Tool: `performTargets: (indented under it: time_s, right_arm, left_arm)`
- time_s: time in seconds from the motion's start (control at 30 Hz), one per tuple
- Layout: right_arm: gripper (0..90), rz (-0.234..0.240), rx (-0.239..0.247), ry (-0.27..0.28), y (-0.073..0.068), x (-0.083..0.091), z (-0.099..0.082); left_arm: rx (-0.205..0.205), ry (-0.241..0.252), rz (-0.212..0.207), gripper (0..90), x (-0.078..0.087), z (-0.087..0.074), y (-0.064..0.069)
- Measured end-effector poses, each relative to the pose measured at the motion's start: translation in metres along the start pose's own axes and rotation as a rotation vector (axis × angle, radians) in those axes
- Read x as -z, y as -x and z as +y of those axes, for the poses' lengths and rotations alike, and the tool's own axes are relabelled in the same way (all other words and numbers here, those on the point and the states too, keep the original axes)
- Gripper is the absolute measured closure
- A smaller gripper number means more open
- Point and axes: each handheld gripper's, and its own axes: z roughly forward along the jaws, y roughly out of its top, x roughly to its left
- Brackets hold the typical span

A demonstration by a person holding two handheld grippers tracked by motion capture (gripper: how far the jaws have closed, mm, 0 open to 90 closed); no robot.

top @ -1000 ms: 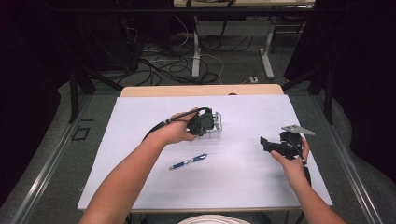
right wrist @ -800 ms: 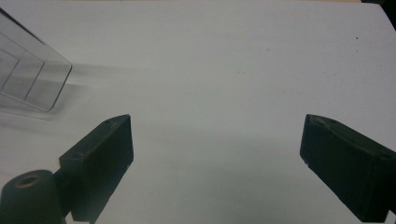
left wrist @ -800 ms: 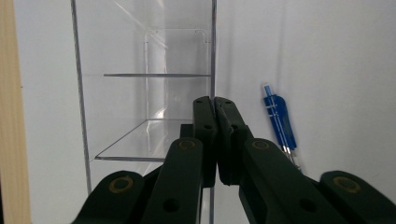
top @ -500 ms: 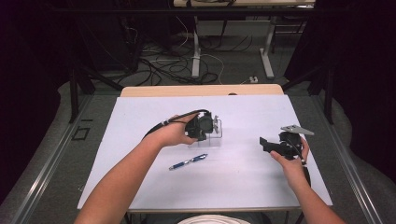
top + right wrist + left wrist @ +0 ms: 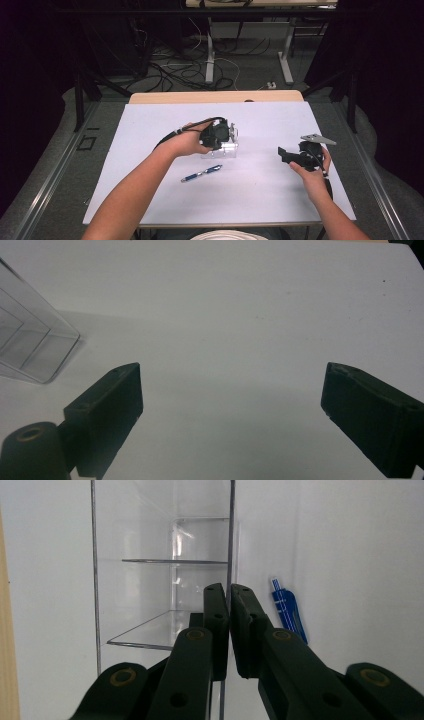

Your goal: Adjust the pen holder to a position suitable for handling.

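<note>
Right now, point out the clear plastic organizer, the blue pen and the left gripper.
clear plastic organizer [image 5: 165,585]: left gripper view, on its shelf-divided inside.
blue pen [image 5: 202,173]: high view, mid-barrel.
left gripper [image 5: 229,625]: left gripper view, between the jaw tips, clamped on the organizer's thin wall.

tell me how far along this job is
Done: the left gripper has its fingers shut on a thin wall of the clear plastic compartment box, which sits on the white table. In hand: holding that box. Left: the blue pen lies loose on the table near the box, and the right gripper hangs open, holding nothing.
</note>
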Motion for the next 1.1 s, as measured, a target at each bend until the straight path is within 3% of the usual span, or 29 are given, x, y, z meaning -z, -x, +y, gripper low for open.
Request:
performTargets:
  time_s: [0.53, 0.9, 1.03, 1.1]
  right_arm:
    - [9.4, 0.001, -0.001, 0.000, 0.000, 0.000, 0.000]
    - [9.5, -0.001, -0.004, -0.004, 0.000, 0.000, 0.000]
    - [9.5, 0.001, -0.002, 0.000, 0.000, 0.000, 0.000]
    - [9.5, 0.000, -0.004, -0.003, 0.000, 0.000, 0.000]
  left_arm:
    - [0.061, 0.006, 0.007, 85.9, -0.001, 0.000, -0.005]
    - [0.013, 0.011, 0.039, 83.8, -0.001, -0.002, -0.005]
    - [0.043, 0.050, 0.055, 82.6, 0.004, -0.004, -0.005]
    - [0.077, 0.083, 0.069, 78.3, 0.009, -0.007, -0.006]
